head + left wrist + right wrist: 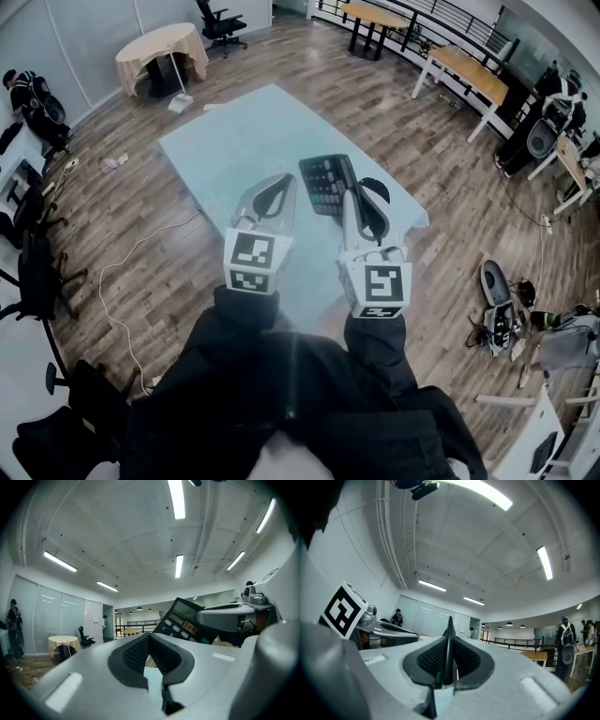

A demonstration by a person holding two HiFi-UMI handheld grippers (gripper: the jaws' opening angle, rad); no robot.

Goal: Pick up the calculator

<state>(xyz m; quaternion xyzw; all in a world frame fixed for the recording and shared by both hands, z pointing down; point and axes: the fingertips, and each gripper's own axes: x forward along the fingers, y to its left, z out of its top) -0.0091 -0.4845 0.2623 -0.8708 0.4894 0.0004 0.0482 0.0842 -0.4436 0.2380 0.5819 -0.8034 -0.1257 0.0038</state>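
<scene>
calculator lifted off the pale blue table, pinched edge-on by the right gripper

head view: the calculator (325, 185) is hanging over the middle of the pale blue table (234, 131), keys facing up toward the camera. the right gripper (353, 194) is reaching in from the person's side of the table and clamping the calculator's right edge. that edge grip is probably why the flat body is sticking out sideways. the left gripper (284, 183) is hovering just beside the calculator's other edge, also above the table. whether it is touching the calculator is hard to tell from here.

left gripper view: its jaws are sitting drawn together with nothing between them, and a strip of the table is showing below. the calculator is appearing off to the right, tilted, with its display and keys visible. the other gripper's grey body is covering its lower right part. this gripper is taking no share of the load, by the look of it.

right gripper view: a thin dark slab is standing upright between the ribbed pads, and both pads are pressing on it. this is the calculator seen along its edge, so the jaws are sitting narrow and holding it. the pick-up is looking as good as done.
</scene>
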